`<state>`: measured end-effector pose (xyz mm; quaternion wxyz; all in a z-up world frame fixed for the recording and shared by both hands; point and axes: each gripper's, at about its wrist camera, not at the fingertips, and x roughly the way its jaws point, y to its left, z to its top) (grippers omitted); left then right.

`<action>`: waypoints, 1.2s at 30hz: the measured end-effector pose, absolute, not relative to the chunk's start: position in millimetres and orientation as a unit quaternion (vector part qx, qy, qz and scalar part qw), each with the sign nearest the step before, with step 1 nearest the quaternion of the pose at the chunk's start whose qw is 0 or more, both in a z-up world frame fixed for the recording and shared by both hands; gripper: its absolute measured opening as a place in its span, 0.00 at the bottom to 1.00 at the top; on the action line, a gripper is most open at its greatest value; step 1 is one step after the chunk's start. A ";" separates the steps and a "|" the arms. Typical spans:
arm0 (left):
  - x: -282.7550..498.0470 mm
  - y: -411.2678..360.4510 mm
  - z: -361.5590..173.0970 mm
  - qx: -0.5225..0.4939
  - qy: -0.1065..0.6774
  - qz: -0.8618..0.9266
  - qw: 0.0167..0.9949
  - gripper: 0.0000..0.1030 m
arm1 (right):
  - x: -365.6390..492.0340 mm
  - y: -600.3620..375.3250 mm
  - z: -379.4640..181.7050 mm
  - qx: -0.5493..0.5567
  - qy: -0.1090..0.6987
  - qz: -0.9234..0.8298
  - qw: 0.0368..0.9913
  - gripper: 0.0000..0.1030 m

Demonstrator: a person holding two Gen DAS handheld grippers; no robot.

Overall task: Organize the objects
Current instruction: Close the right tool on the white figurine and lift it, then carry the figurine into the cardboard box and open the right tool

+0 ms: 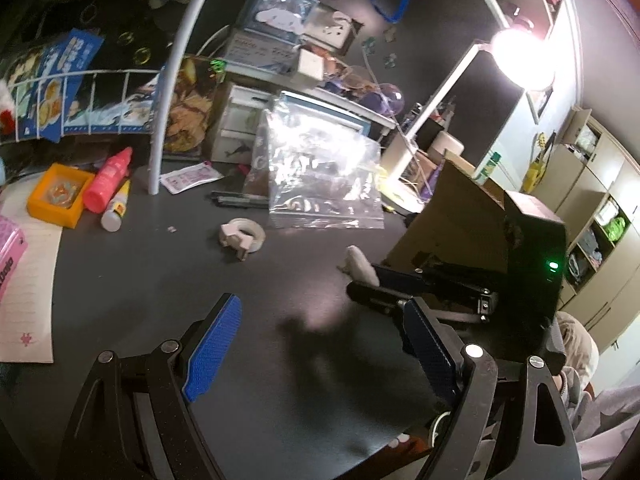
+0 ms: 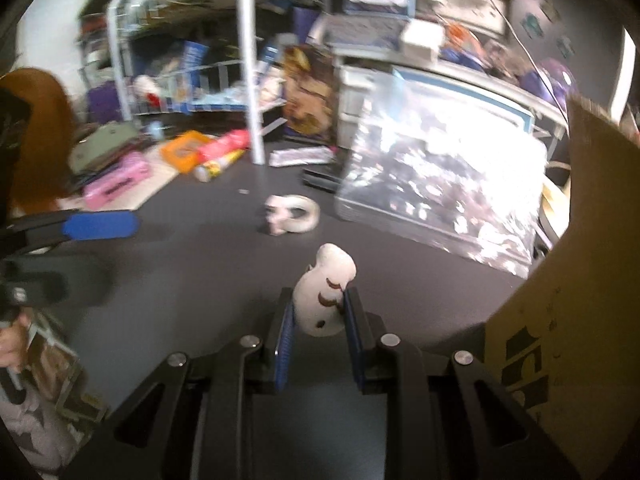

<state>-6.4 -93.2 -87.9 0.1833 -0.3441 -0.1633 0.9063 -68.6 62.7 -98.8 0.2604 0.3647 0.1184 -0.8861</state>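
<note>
Blue-padded jaws of the right gripper (image 2: 318, 316) fill the bottom centre of the right wrist view, drawn in tight on a small white figurine (image 2: 326, 294) with brown curved markings, which stands up between the pads above the dark grey tabletop (image 2: 192, 280). The left gripper (image 1: 320, 344), low in its own view, stands well open with nothing between its blue pads (image 1: 214, 346) (only bare table and a shadow). From there the right gripper shows at middle right, the white figurine poking out past its tips. Just beyond the figurine, near the centre of the right wrist view, a roll of clear tape (image 2: 294, 214) lies flat on the table, apart from everything else. To the right rises a brown cardboard box (image 2: 560, 280), close beside the right gripper. Behind the tape a shiny clear plastic bag (image 2: 440, 184) catches the lamp glare. Farther back, toward the upper left, sit an orange tray (image 2: 182, 150), a pink bottle (image 2: 226, 144) and a white wire rack (image 2: 252, 60).
</note>
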 end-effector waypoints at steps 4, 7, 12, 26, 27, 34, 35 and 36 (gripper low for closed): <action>-3.6 -82.5 -82.1 -0.341 -0.158 0.907 0.192 0.79 | -53.3 58.8 -85.4 0.350 0.122 -0.881 0.294 0.20; -1.9 -72.7 -76.3 -0.338 -0.151 0.907 0.201 0.79 | -40.3 58.2 -71.8 0.334 0.126 -0.878 0.318 0.20; 0.7 -59.0 -61.6 -0.324 -0.149 0.908 0.219 0.79 | -24.4 61.0 -56.9 0.311 0.136 -0.877 0.339 0.20; -5.1 -11.4 -17.0 -0.287 -0.147 0.905 0.277 0.64 | 0.3 97.6 -7.1 0.239 0.137 -0.890 0.364 0.20; -6.7 -6.2 -13.5 -0.286 -0.144 0.905 0.281 0.64 | 1.5 102.2 -4.2 0.234 0.137 -0.891 0.364 0.20; -21.6 30.4 1.5 -0.288 -0.121 0.900 0.305 0.59 | -0.8 135.4 8.8 0.213 0.129 -0.905 0.345 0.20; -24.6 35.3 2.7 -0.289 -0.118 0.899 0.308 0.59 | -2.9 142.3 10.0 0.212 0.126 -0.907 0.341 0.20; -27.7 40.6 4.2 -0.291 -0.115 0.898 0.311 0.59 | -4.0 147.2 10.6 0.211 0.123 -0.909 0.338 0.20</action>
